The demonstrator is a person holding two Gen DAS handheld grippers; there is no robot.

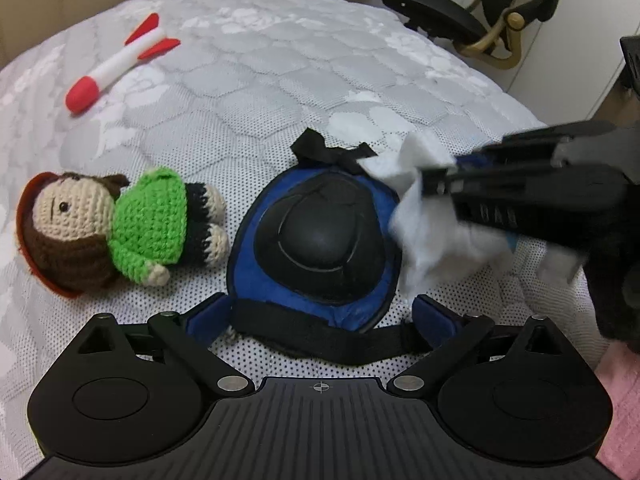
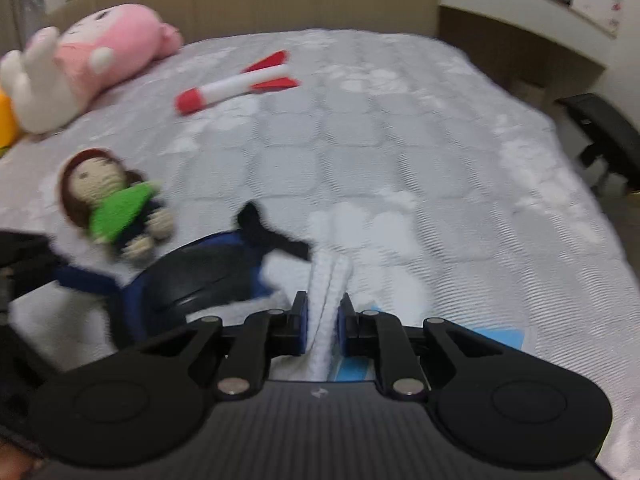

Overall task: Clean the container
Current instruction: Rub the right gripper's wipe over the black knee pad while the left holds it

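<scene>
Wiping step: right hand-held gripper pinches white tissue beside the knee pad; left hand-held gripper spread wide around its near end. Next, swipe left across the shell.

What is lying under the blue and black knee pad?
The knee pad lies on the quilted mattress; its black strap shows at the near edge. Anything beneath the pad itself is covered.

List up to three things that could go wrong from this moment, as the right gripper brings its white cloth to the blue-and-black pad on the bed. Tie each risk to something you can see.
1. The left gripper stands open around the pad without clamping it, so wiping could slide the pad across the mattress.
2. The white cloth hangs loosely from the right gripper and may snag the pad's black strap.
3. A pushed pad could bump the crocheted doll close beside it.
</scene>
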